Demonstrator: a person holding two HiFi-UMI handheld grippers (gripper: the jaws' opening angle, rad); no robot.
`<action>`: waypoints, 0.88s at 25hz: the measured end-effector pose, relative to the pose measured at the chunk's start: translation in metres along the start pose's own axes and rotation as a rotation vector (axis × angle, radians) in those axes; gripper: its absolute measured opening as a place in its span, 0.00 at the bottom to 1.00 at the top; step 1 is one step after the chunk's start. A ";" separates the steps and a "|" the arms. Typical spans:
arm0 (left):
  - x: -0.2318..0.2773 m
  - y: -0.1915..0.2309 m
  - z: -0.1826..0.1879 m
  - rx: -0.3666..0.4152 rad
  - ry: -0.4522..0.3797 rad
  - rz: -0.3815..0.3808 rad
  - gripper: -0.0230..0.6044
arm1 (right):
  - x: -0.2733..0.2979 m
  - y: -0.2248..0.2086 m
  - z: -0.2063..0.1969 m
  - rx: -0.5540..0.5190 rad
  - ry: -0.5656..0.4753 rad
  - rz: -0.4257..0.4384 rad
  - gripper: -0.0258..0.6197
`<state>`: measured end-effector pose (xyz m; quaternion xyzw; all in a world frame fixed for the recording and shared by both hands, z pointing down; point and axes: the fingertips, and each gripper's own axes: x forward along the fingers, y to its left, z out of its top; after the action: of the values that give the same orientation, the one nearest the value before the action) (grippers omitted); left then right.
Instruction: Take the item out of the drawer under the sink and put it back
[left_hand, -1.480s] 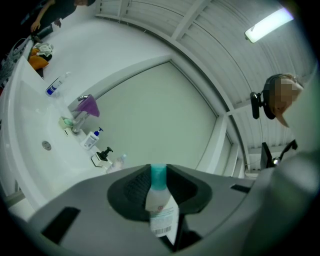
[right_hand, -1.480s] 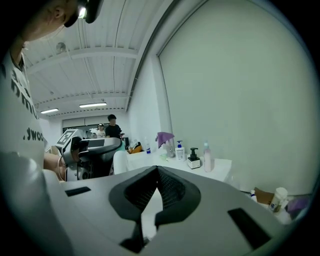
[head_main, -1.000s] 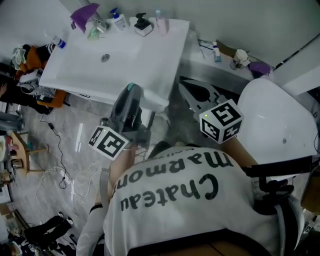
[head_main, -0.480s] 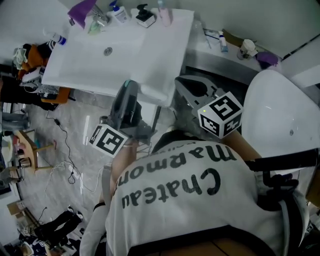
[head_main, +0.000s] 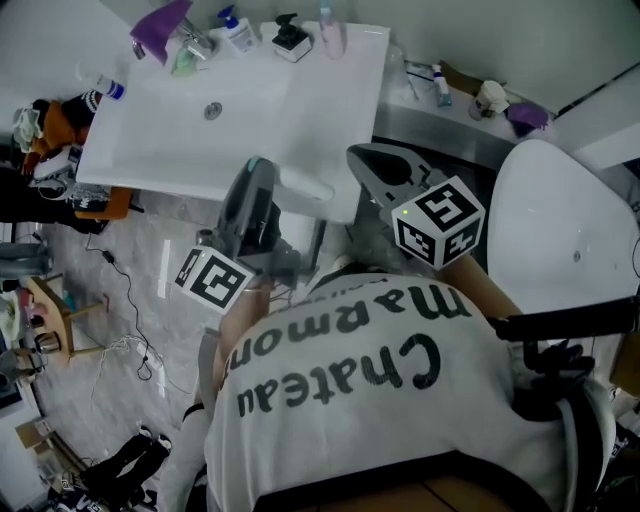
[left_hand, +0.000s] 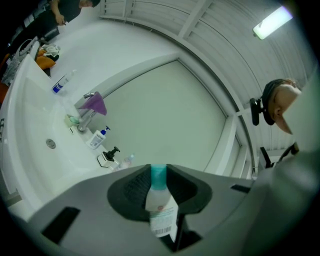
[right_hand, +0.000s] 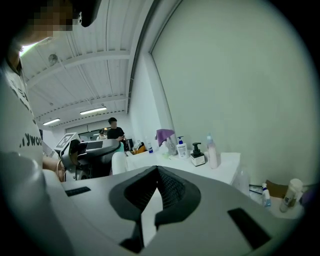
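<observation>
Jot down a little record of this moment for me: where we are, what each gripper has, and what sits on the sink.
Place: a white sink, seen from above
Left gripper: shut on a teal-capped bottle with a barcode label
Right gripper: jaws together, nothing between them
Sink's back edge: blue-topped pump bottle, black pump dispenser, purple cloth at the tap
</observation>
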<state>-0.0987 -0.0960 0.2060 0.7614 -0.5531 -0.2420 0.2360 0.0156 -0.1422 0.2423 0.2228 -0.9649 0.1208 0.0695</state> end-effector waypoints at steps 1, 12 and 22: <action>0.000 0.002 0.003 0.005 0.004 -0.005 0.19 | 0.003 0.001 0.001 0.002 0.002 -0.004 0.06; 0.015 0.039 0.011 -0.012 0.033 -0.037 0.19 | 0.030 -0.006 -0.005 0.005 0.029 -0.069 0.06; 0.020 0.047 0.014 -0.009 -0.003 -0.018 0.19 | 0.042 0.005 -0.008 -0.037 0.057 -0.047 0.06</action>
<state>-0.1368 -0.1293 0.2227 0.7650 -0.5456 -0.2475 0.2363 -0.0230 -0.1528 0.2567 0.2404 -0.9591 0.1073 0.1038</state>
